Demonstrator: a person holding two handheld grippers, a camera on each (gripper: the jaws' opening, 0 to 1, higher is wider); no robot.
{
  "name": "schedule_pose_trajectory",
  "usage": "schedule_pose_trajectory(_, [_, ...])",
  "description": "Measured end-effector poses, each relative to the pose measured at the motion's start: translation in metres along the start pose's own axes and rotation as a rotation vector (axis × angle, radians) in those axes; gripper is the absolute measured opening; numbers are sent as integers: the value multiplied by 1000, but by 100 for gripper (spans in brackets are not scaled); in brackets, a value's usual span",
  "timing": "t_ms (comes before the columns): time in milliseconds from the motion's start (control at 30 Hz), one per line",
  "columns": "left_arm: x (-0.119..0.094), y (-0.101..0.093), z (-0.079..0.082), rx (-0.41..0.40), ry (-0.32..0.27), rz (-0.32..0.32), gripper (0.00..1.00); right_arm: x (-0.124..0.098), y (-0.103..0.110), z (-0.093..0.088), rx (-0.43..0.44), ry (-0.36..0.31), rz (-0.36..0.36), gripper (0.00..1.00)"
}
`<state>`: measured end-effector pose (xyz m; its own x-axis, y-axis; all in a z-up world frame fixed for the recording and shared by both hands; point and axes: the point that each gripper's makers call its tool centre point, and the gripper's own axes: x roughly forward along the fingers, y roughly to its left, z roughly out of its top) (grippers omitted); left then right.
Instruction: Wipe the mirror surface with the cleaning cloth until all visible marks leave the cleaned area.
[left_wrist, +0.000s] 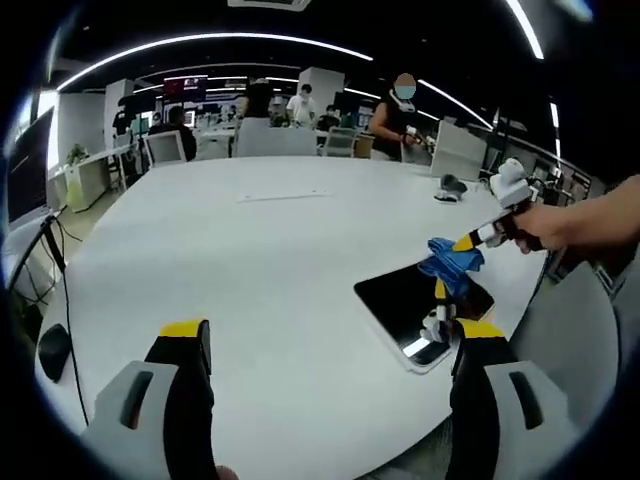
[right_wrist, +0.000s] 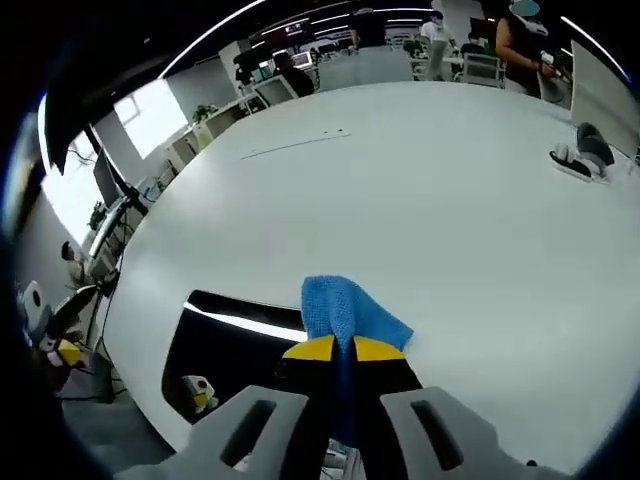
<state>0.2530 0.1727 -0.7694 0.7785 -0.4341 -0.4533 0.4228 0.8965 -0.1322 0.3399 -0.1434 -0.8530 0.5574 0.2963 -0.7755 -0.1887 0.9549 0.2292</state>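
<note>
A dark rectangular mirror (left_wrist: 420, 305) lies flat near the right edge of the white table (left_wrist: 270, 260). In the left gripper view my right gripper (left_wrist: 450, 268) comes in from the right, held by a hand, with a blue cloth (left_wrist: 452, 262) pinched in its yellow tips over the mirror. In the right gripper view the mirror (right_wrist: 235, 355) lies low and left, and the blue cloth (right_wrist: 345, 315) sticks out from my right gripper (right_wrist: 343, 349), which is shut on it. My left gripper (left_wrist: 330, 340) stands open above bare table, left of the mirror.
A small dark object with a white part (left_wrist: 450, 188) sits on the far right of the table; it is also in the right gripper view (right_wrist: 580, 155). Chairs, desks and people stand beyond the table's far edge. Cables and a black object (left_wrist: 52, 350) hang at the left.
</note>
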Motion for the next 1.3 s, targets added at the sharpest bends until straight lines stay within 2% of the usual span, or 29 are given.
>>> schedule_pose_trajectory(200, [-2, 5, 1, -4, -5, 4, 99, 11, 5, -8, 4, 20, -11, 0])
schedule_pose_trajectory(267, [-1, 5, 1, -1, -3, 3, 99, 14, 3, -9, 27, 20, -42, 0])
schedule_pose_trajectory(567, [5, -1, -1, 9, 2, -21, 99, 21, 22, -8, 54, 39, -23, 0])
schedule_pose_trajectory(667, [6, -1, -1, 17, 11, -24, 99, 25, 34, -8, 65, 44, -13, 0])
schedule_pose_trajectory(767, [7, 3, 5, -16, -18, -28, 99, 29, 43, -6, 51, 49, -9, 0])
schedule_pose_trajectory(967, [6, 2, -2, 8, 3, -30, 99, 38, 72, -6, 8, 76, 19, 0])
schedule_pose_trajectory(1133, [3, 4, -4, -37, -2, -41, 99, 46, 95, -5, -18, 94, 38, 0])
schedule_pose_trajectory(1300, [3, 4, -7, -22, 1, -40, 99, 53, 120, -8, -35, 112, 71, 0])
